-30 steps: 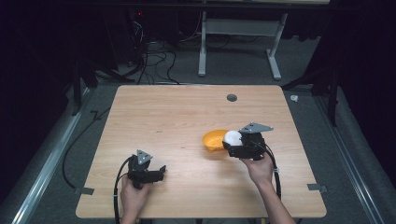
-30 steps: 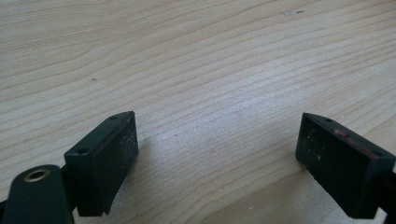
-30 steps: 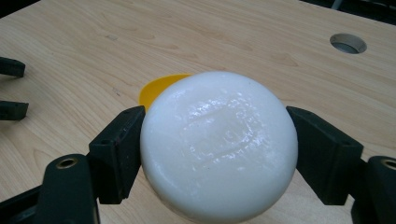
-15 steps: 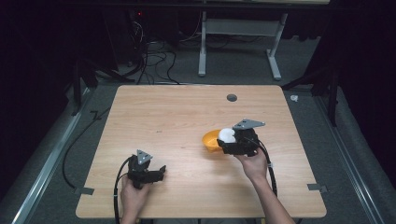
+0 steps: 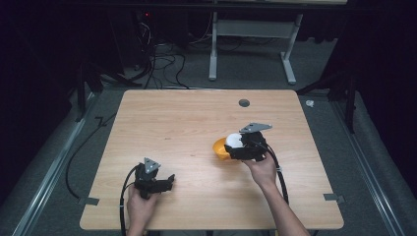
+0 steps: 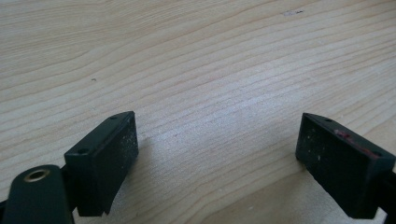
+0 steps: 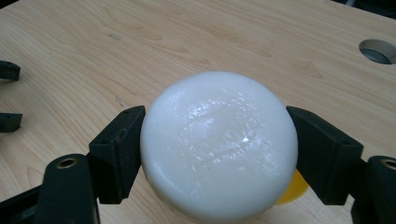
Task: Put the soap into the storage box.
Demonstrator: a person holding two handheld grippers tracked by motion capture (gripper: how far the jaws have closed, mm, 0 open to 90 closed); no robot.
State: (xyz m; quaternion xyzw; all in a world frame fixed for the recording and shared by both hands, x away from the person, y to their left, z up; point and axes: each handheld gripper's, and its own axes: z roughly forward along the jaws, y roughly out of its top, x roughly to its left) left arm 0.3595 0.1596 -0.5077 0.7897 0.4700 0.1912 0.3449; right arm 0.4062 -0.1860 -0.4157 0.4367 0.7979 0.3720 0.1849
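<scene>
The right tool [image 5: 235,144] is seen right of centre in the high view, held in the person's right hand [image 5: 262,169] above the tabletop [image 5: 187,123]. A white round object [image 7: 218,144], disc-like with a glossy, slightly dimpled face, is clamped between its two black jaws; in the right gripper view both pads are pressed against opposite sides of the disc, which sits at the middle of that frame. The jaws are thus partly closed, with the disc taking up the whole gap.

An orange bowl [image 5: 221,148] is seen just left of the right tool in the high view, resting on the tabletop. In the right gripper view a sliver of it [image 7: 292,189] is visible at lower right, beneath the edge of the white round object. Whether disc and bowl are touching cannot be told.

The left tool [image 5: 168,179] is found at lower left in the high view, gripped by the left hand [image 5: 141,206] and lying low over the wood. In the left gripper view its jaws are spread wide apart, with bare wood grain between them and nothing held.

A round grommet hole [image 5: 244,103] is noted in the upper part of the tabletop, well apart from both tools; it also appears at upper right in the right gripper view.
</scene>
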